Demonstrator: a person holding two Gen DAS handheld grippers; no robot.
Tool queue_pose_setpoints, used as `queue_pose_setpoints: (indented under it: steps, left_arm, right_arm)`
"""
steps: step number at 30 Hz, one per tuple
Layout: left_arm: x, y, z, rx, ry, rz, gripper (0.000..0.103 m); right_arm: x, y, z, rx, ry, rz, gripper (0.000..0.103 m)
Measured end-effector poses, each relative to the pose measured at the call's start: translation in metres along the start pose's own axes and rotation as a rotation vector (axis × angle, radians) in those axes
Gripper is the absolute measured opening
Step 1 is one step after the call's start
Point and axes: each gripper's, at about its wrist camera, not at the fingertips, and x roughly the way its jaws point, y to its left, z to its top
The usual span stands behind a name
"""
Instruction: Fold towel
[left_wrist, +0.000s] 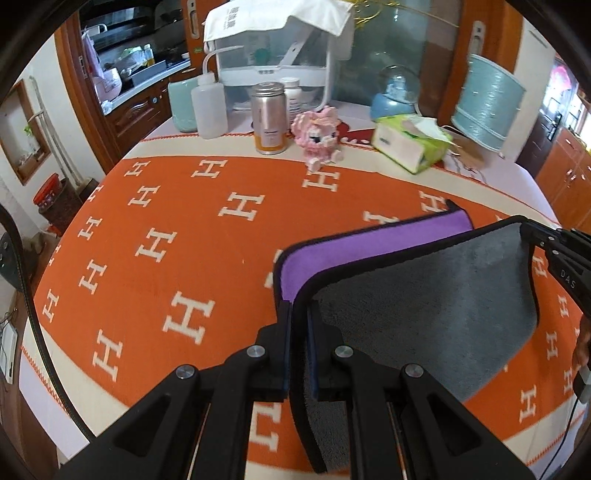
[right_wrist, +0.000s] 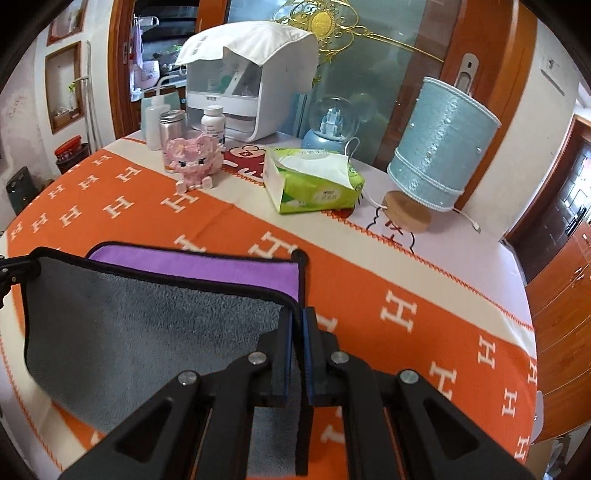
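Note:
The towel (left_wrist: 424, 295) is grey on one side and purple on the other, with a black hem. It is lifted off the orange H-patterned table cover (left_wrist: 166, 236), grey side toward the cameras, purple half (left_wrist: 369, 243) behind. My left gripper (left_wrist: 299, 314) is shut on the towel's left corner. My right gripper (right_wrist: 297, 317) is shut on the right corner; it also shows in the left wrist view (left_wrist: 535, 232). The towel (right_wrist: 147, 317) hangs stretched between both grippers, its lower part touching the cover.
Along the table's back stand a green tissue box (right_wrist: 314, 184), a pink block toy (right_wrist: 192, 158), a metal can (left_wrist: 269, 118), a squeeze bottle (left_wrist: 208, 103), a white appliance (right_wrist: 251, 85), a snow globe (right_wrist: 332, 122) and a tilted blue lamp (right_wrist: 439, 147).

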Motion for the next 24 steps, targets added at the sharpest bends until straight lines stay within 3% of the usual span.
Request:
queue_pose_setpoints:
  steps: [14,24]
  left_arm:
    - [0.046,0.003,0.024,-0.043,0.042,0.039,0.005]
    - [0.065,0.007,0.028,-0.064,0.071,0.052,0.006]
  right_arm:
    - [0.061,0.003,0.025,0.038,0.057,-0.030,0.005]
    - [0.081,0.010,0.030,0.055,0.076,-0.043,0.005]
